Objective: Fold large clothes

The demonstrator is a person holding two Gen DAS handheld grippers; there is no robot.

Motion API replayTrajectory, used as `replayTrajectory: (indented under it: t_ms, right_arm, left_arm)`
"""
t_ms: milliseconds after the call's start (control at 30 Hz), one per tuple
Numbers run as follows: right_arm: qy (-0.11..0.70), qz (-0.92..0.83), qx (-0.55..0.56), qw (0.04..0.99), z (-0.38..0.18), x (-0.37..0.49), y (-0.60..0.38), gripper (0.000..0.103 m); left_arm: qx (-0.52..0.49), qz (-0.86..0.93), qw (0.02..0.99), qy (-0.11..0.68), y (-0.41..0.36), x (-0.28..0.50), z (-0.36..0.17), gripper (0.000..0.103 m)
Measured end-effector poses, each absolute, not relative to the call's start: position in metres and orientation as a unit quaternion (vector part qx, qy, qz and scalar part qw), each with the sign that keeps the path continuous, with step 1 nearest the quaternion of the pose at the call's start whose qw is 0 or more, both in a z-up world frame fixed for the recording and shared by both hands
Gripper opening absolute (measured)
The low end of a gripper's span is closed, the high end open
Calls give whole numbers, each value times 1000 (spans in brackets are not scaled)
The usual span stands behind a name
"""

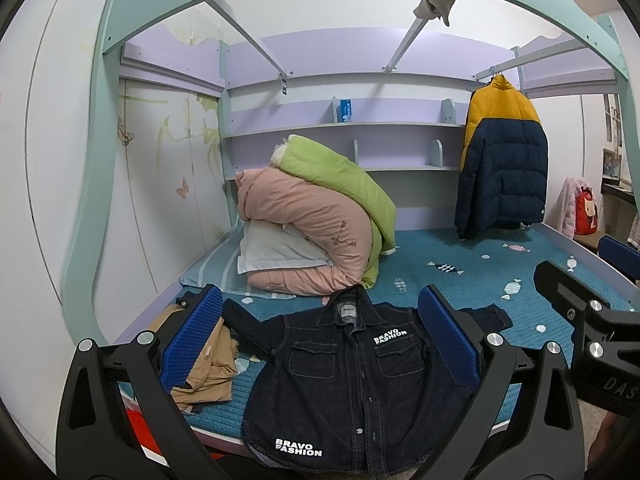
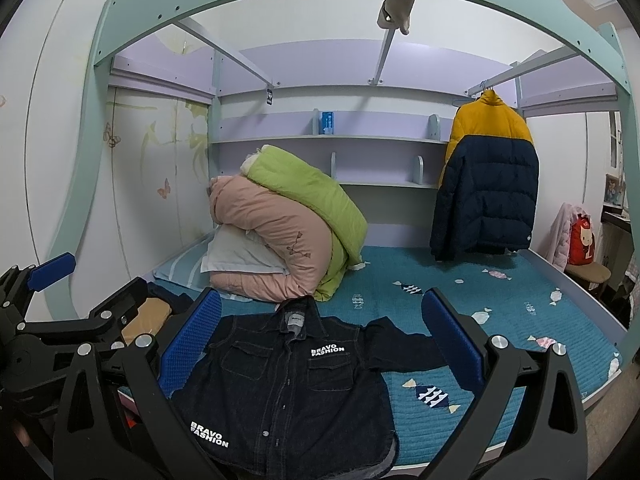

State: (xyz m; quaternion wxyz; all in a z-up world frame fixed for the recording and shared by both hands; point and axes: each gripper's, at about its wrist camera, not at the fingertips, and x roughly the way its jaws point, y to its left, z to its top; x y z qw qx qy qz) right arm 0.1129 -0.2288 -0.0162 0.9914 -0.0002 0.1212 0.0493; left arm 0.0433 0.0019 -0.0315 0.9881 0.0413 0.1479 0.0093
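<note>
Left wrist view has the denim jacket (image 1: 344,380) flat at the bed's (image 1: 460,280) near edge, collar away from me, dead between my wide-open left gripper (image 1: 320,344), while the right gripper (image 2: 322,344), also spread and empty, sits nearer its outstretched sleeve.

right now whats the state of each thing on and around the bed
denim jacket: spread flat, front up, buttoned, unfolded
tan garment: crumpled beside the jacket
pink quilt: rolled, on a white pillow
green quilt: folded, leaning on the pink one
puffer coat: hanging
left claw: open, empty
right claw: open, empty
</note>
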Motion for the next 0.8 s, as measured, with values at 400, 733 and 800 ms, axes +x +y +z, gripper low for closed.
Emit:
replayTrajectory:
  t_ms: [400, 733, 800]
  right_arm:
    - [153, 58, 21, 986, -35, 158, -234, 97]
    - [235, 76, 34, 968, -94, 254, -215, 97]
    - [257, 70, 23, 964, -114, 281, -203, 97]
  left_arm:
    - [45, 11, 982, 183, 0, 85, -44, 98]
    - [45, 35, 963, 265, 24, 173, -99, 98]
    - [51, 40, 954, 292, 35, 194, -120, 98]
